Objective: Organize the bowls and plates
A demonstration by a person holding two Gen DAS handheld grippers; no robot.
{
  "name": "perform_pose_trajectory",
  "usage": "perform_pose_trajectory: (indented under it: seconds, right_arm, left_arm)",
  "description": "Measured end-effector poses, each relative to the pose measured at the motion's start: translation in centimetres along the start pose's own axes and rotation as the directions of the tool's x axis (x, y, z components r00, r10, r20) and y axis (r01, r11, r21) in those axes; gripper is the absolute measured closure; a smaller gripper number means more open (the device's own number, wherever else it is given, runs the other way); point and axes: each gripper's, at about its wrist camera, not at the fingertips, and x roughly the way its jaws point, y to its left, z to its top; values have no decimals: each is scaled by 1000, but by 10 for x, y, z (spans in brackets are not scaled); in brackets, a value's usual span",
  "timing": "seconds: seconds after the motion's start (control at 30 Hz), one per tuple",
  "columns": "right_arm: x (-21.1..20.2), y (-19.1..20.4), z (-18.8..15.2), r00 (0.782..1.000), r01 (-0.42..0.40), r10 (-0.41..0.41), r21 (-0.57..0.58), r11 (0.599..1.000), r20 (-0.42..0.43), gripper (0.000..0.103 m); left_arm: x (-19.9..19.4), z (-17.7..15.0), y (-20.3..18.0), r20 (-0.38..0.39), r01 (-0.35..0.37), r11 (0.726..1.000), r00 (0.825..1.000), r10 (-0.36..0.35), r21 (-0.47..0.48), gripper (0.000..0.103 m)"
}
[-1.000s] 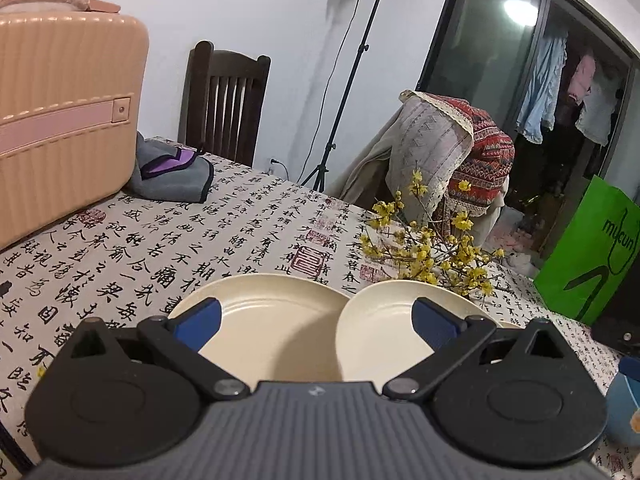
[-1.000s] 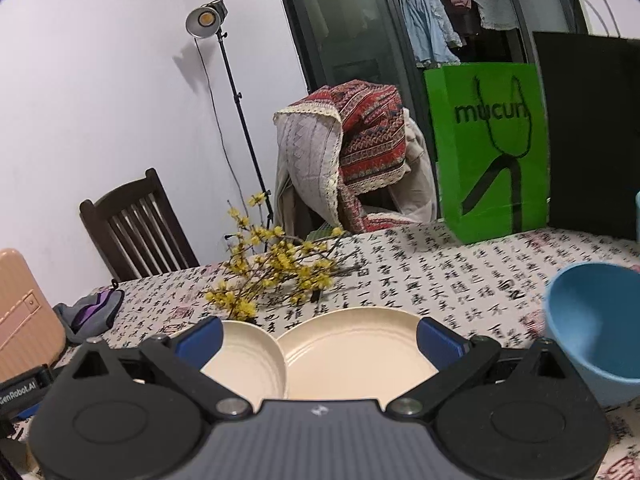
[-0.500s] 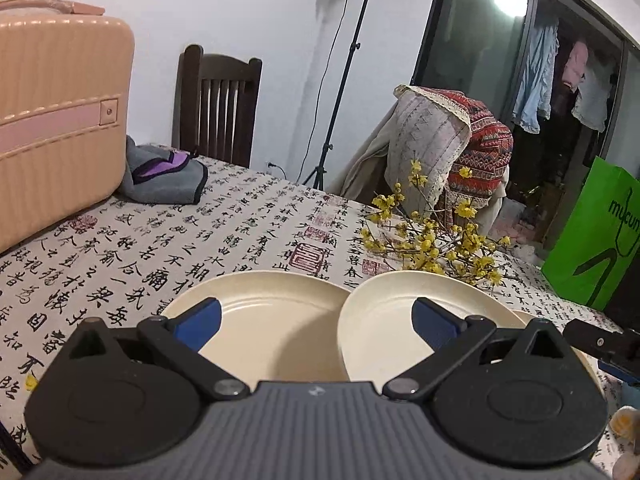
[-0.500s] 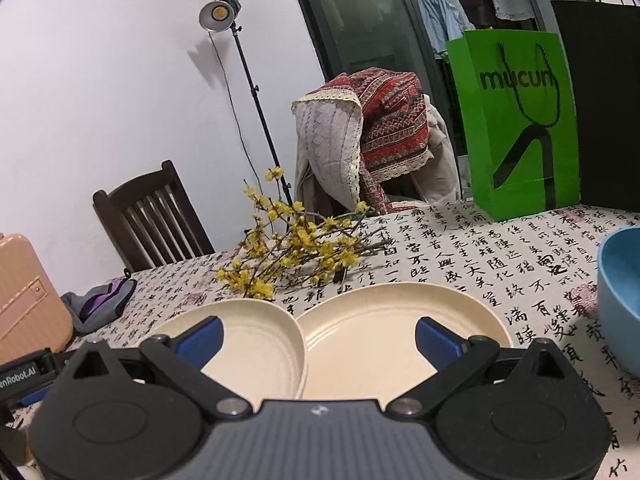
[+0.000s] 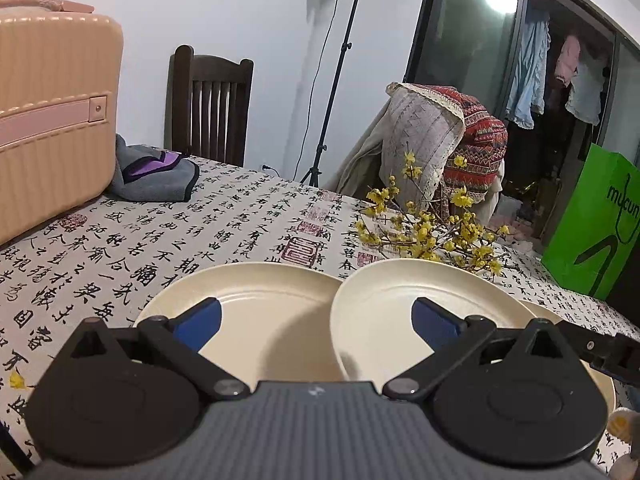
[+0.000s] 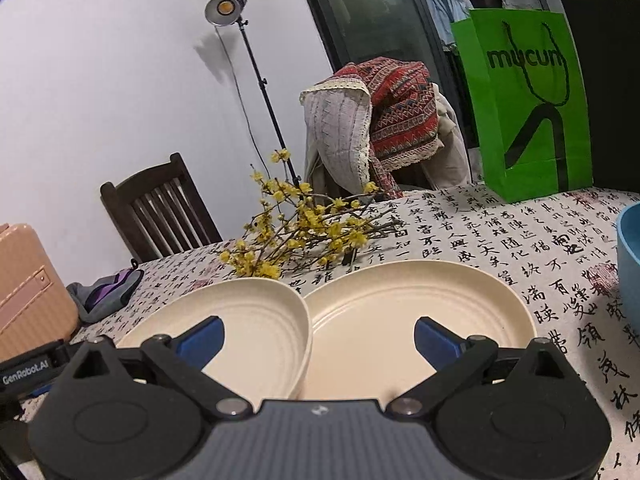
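1. Between the blue pads of the left tongs [image 5: 316,322] there is only air: the jaws stand wide apart and hold nothing. They hover low over two cream plates.
2. Just ahead of the left tongs, under its left pad, lies the left plate [image 5: 256,304]. Under its right pad lies the middle plate [image 5: 404,300], whose near edge seems to overlap the left plate.
3. Beside the left tongs, on its right, a third cream rim [image 5: 600,376] shows under the middle plate; the dark body of the other tool crosses it there.
4. Between the pads of the right tongs [image 6: 318,338] nothing is gripped either; these jaws are also wide open. In this view the middle plate [image 6: 256,316] sits under the left pad and the right plate [image 6: 404,300] under the right pad, and the middle one lies on the rim of the right one.
5. Far to the right of the right tongs stands a blue bowl [image 6: 629,256], apart from the plates.
6. Beyond both tongs, on the bench [image 5: 168,236], lie yellow flower branches [image 6: 304,232].
7. My judgement: the step in hand is the approach to stack the plates, and no grasp is made yet.
8. The next move probably calls for lowering one of the tongs to a plate rim, closing on the rim, and lifting the plate onto its neighbour.
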Motion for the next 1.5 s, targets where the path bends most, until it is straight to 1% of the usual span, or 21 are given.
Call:
perform_pose_trajectory:
  seconds: [0.1, 0.17, 0.3, 0.33, 0.37, 0.5, 0.57, 0.63, 0.7, 0.77, 0.9, 1.0, 1.07, 1.13, 1.2, 1.27, 1.5]
  right_arm:
    - [-1, 5, -3, 1000, 13, -13, -34, 999, 13, 7]
    - [-1, 8, -5, 1000, 19, -18, -53, 998, 17, 7]
    - [-1, 8, -6, 1000, 0, 0, -47, 999, 13, 8]
    - [-1, 7, -6, 1000, -5, 6, -42, 999, 10, 12]
    - [-1, 7, -6, 1000, -11, 11, -36, 999, 7, 16]
    - [2, 6, -8, 1000, -8, 8, -34, 999, -2, 19]
    - [2, 7, -8, 1000, -18, 18, -35, 999, -4, 24]
    - [3, 7, -9, 1000, -20, 19, -38, 999, -9, 25]
    - [4, 8, -10, 1000, -13, 13, -42, 999, -16, 26]
    - [5, 9, -10, 1000, -14, 13, -45, 999, -22, 29]
    - [5, 10, -11, 999, -22, 21, -52, 998, -27, 34]
    - [7, 11, -12, 999, -26, 24, -51, 998, -37, 40]
    - [9, 10, -12, 998, -33, 31, -44, 999, -48, 45]
    - [11, 8, -12, 998, -38, 36, -33, 999, -60, 46]
    - [12, 6, -13, 997, -43, 41, -24, 999, -69, 50]
    - [13, 7, -13, 996, -42, 40, -25, 999, -73, 55]
    - [15, 7, -14, 995, -50, 47, -25, 998, -86, 63]
  left_arm:
    - [0, -1, 0, 1, 2, 1000, 1000, -2, 1, 0]
    - [0, -1, 0, 1, 4, 1000, 1000, -4, 2, 0]
    - [4, -2, 3, -15, 10, 1000, 1000, -10, -8, 0]
    - [5, -2, 3, -18, 11, 1000, 1000, -11, -12, 0]
    - [5, -2, 4, -21, 13, 1000, 1000, -13, -15, 1]
    - [6, -3, 3, -27, 23, 1000, 999, -24, -16, 6]
    - [7, -3, 2, -29, 27, 1000, 999, -27, -9, 10]
    - [7, -4, 1, -33, 36, 999, 999, -36, -5, 13]
    - [7, -4, -1, -41, 46, 999, 998, -46, 1, 15]
    - [7, -5, -2, -45, 57, 998, 997, -57, 7, 21]
    - [9, -7, -4, -56, 69, 997, 996, -68, 19, 26]
    - [10, -8, -5, -62, 76, 997, 995, -74, 20, 32]
    - [11, -8, -5, -70, 85, 996, 994, -84, 18, 38]
    - [12, -8, -5, -76, 86, 996, 994, -84, 19, 41]
    - [13, -9, -6, -81, 87, 996, 993, -86, 18, 44]
    - [15, -9, -6, -90, 94, 995, 992, -91, 20, 54]
    - [19, -11, -6, -111, 107, 994, 988, -104, 18, 70]
